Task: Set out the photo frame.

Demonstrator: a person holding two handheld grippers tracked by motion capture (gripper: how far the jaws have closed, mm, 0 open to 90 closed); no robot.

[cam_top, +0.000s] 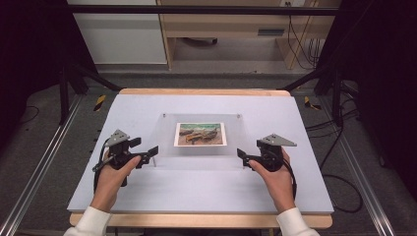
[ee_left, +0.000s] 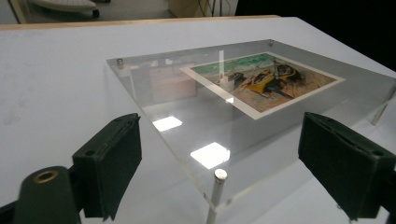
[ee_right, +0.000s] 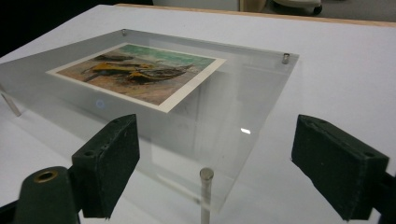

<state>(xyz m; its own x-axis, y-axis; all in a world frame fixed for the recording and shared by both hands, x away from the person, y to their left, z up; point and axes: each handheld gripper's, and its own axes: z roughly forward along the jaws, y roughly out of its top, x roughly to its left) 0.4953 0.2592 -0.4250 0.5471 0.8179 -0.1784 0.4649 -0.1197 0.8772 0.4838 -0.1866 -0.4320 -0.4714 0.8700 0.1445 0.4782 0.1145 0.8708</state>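
A clear acrylic panel (cam_top: pixel 201 150) stands on short metal posts in the middle of the grey table mat (cam_top: pixel 147 191). A picture of boats on a beach (cam_top: pixel 200 134) is mounted in it. My left gripper (cam_top: pixel 153 151) is open, jaws level with the panel's near left corner post (ee_left: pixel 218 176). My right gripper (cam_top: pixel 241 154) is open at the near right corner post (ee_right: pixel 206 175). In the left gripper view the panel (ee_left: pixel 187 112) and picture (ee_left: pixel 264 81) lie just ahead between the jaws. In the right gripper view the panel (ee_right: pixel 224 112) and picture (ee_right: pixel 140 74) do the same.
The mat lies on a wooden tabletop (cam_top: pixel 201 91) inside a black metal frame (cam_top: pixel 69 78). Cables (cam_top: pixel 339 187) trail over the floor at the right. Wooden furniture (cam_top: pixel 236 29) stands beyond the far edge.
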